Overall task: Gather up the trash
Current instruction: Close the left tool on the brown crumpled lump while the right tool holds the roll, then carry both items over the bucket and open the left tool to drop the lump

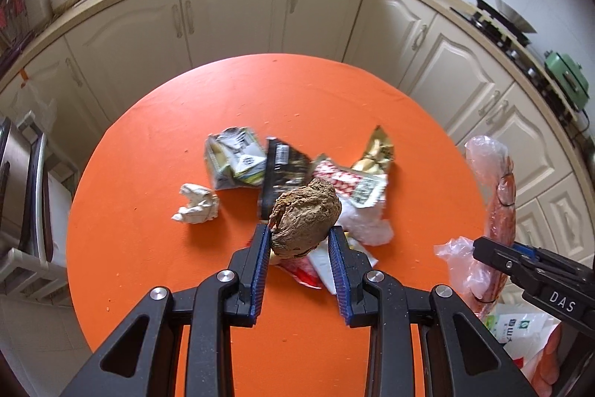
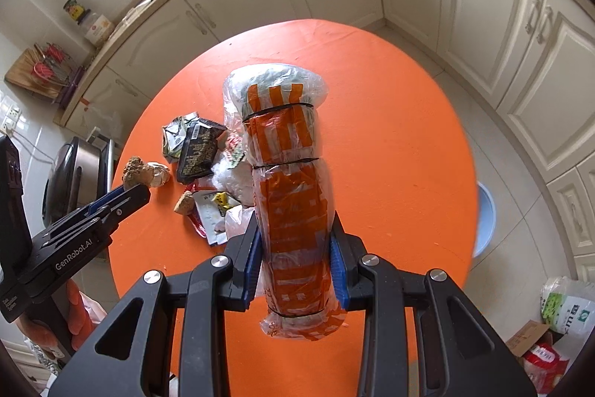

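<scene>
My left gripper (image 1: pixel 299 240) is shut on a brown, rough lump (image 1: pixel 305 211) and holds it above the round orange table (image 1: pixel 297 92). Under it lies a pile of trash: a black wrapper (image 1: pixel 277 173), a grey-green carton (image 1: pixel 232 159), a red-and-white wrapper (image 1: pixel 342 179) and a gold wrapper (image 1: pixel 379 151). A crumpled white paper (image 1: pixel 197 205) lies left of the pile. My right gripper (image 2: pixel 295 248) is shut on an orange roll in clear plastic (image 2: pixel 290 173), bound with black bands, held over the table. A second brown piece (image 2: pixel 184 203) rests beside the pile.
Cream cabinets (image 1: pixel 230 21) and a sink counter curve behind the table. A steel appliance (image 1: pixel 15 173) stands at the left. On the floor at the right sit a blue basin (image 2: pixel 485 222) and several bags and boxes (image 2: pixel 565 307).
</scene>
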